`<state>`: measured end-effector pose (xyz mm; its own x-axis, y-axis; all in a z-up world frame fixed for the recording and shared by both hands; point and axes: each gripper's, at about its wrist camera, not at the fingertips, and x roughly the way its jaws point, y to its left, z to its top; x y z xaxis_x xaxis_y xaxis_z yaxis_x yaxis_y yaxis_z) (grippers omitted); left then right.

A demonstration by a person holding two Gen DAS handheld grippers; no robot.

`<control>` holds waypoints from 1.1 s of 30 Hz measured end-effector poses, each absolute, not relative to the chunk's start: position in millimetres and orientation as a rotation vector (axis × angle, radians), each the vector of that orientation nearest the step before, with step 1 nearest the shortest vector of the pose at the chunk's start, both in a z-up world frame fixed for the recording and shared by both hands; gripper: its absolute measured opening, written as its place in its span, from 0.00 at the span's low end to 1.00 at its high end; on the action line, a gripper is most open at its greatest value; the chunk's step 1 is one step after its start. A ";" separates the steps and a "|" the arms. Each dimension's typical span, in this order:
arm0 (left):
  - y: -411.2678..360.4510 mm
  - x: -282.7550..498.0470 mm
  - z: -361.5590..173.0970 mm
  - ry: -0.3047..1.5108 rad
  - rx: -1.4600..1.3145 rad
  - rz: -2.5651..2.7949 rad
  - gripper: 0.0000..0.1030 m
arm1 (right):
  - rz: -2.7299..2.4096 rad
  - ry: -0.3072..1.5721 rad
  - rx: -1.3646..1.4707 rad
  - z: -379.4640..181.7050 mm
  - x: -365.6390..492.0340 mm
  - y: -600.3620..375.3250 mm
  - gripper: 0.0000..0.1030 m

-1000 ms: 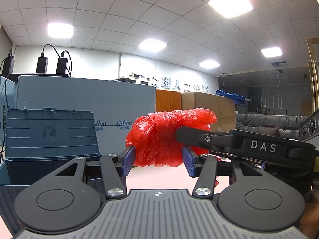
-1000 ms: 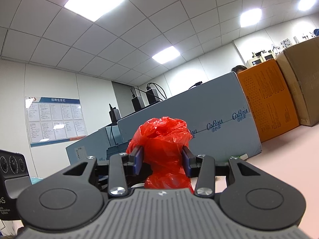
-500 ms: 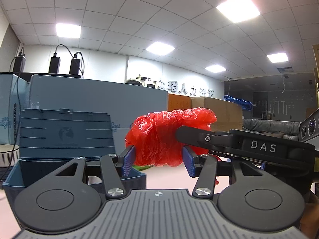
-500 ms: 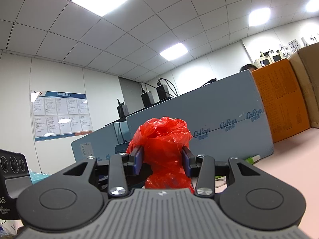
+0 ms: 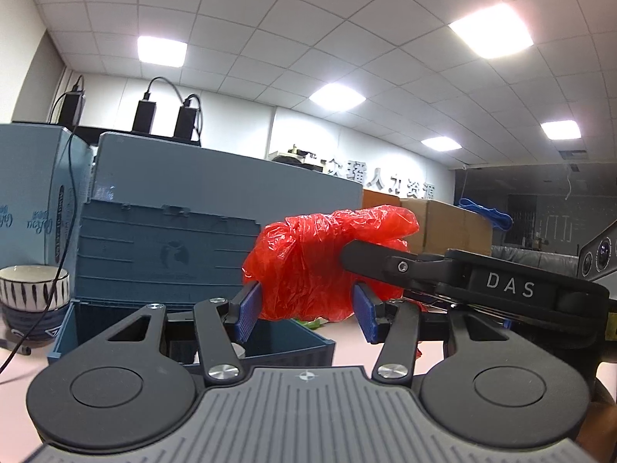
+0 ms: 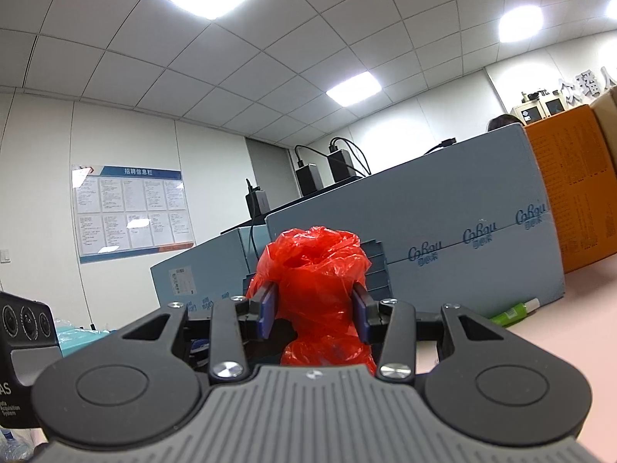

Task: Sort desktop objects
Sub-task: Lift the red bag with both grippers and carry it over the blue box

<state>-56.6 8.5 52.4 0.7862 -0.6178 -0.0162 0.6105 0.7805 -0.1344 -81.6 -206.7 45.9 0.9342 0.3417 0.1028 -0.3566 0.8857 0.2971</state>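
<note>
A crumpled red plastic bag (image 6: pixel 316 293) is clamped between the blue pads of my right gripper (image 6: pixel 314 312) and held in the air. In the left wrist view the same bag (image 5: pixel 308 266) hangs just past my left gripper (image 5: pixel 306 314), which is open and empty; the right gripper's black finger (image 5: pixel 389 262) reaches into the bag from the right. Below the bag stands an open blue plastic box (image 5: pixel 270 341) with its ribbed lid (image 5: pixel 162 254) raised behind it.
Large blue-grey cartons (image 5: pixel 216 189) stand behind the box, with chargers (image 5: pixel 146 115) on top. A striped bowl (image 5: pixel 32 289) sits at the left. A green tube (image 6: pixel 513 313) lies on the pink table by a carton. Brown boxes (image 5: pixel 443 227) stand further right.
Both grippers and the bag have moved left; the blue box and its lid now sit directly under and behind the bag. The right gripper's hold on the bag is unchanged.
</note>
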 end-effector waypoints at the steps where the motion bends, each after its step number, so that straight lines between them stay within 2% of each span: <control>1: 9.8 -55.2 52.4 0.063 -0.126 -0.658 0.45 | 0.366 -0.046 0.319 45.9 -79.8 -205.4 0.43; 33: 40.3 -20.6 50.3 0.165 -0.215 -0.390 0.45 | 0.565 0.094 0.389 43.7 -21.6 -187.0 0.43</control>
